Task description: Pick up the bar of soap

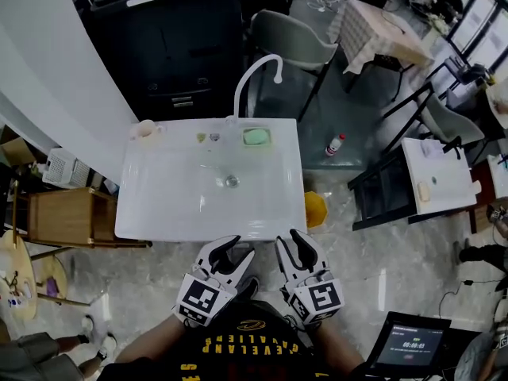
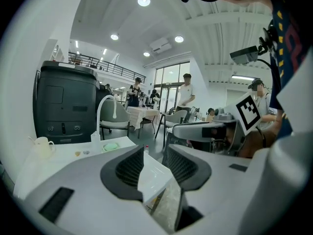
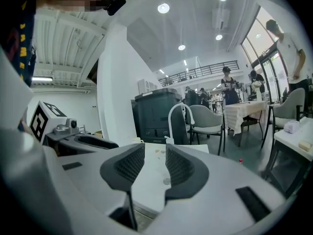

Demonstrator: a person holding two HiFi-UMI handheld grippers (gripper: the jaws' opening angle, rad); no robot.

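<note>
The pale green bar of soap point(image 1: 256, 136) lies in a dish at the back right of the white sink point(image 1: 159, 213), below the white faucet point(image 1: 255, 71). In the left gripper view the soap point(image 2: 111, 146) shows small and far off on the white top. Both grippers hover in front of the sink's near edge, well short of the soap. My left gripper point(image 1: 230, 251) point(image 2: 152, 151) is open with nothing between its dark pads. My right gripper point(image 1: 294, 244) point(image 3: 154, 151) stands beside it, also open and empty.
A cup point(image 1: 146, 128) sits at the sink's back left and a drain point(image 1: 231, 181) in its middle. Behind stand a black cabinet point(image 1: 167, 38) and a grey chair point(image 1: 294, 42). A bottle point(image 1: 335, 144) and a yellow object point(image 1: 315, 209) are on the floor at right.
</note>
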